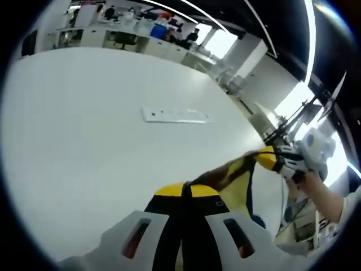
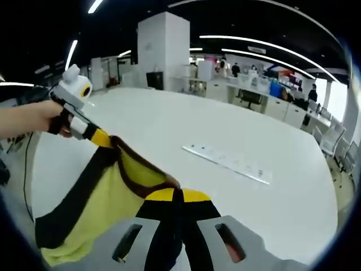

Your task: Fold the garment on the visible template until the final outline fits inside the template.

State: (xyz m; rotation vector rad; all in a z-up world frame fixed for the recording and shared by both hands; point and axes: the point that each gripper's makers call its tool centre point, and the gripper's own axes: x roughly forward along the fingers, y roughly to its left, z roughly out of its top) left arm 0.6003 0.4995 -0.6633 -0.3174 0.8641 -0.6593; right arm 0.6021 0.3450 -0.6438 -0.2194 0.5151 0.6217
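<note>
A yellow garment (image 2: pixel 107 197) with dark brown and black trim hangs stretched between my two grippers, above the white table (image 2: pixel 169 127). In the right gripper view, my right gripper (image 2: pixel 177 196) is shut on one edge of it. My left gripper (image 2: pixel 100 138), held by a hand, pinches the other end at upper left. In the left gripper view, my left gripper (image 1: pixel 186 191) is shut on the garment (image 1: pixel 240 180). My right gripper (image 1: pixel 269 158) grips its far corner at right. The garment's lower part drops out of view.
A long white socket panel (image 1: pixel 175 116) (image 2: pixel 228 161) lies flat in the middle of the table (image 1: pixel 84 141). Office desks, chairs and people stand beyond the table's far edge. A white pillar (image 2: pixel 163 51) rises behind the table.
</note>
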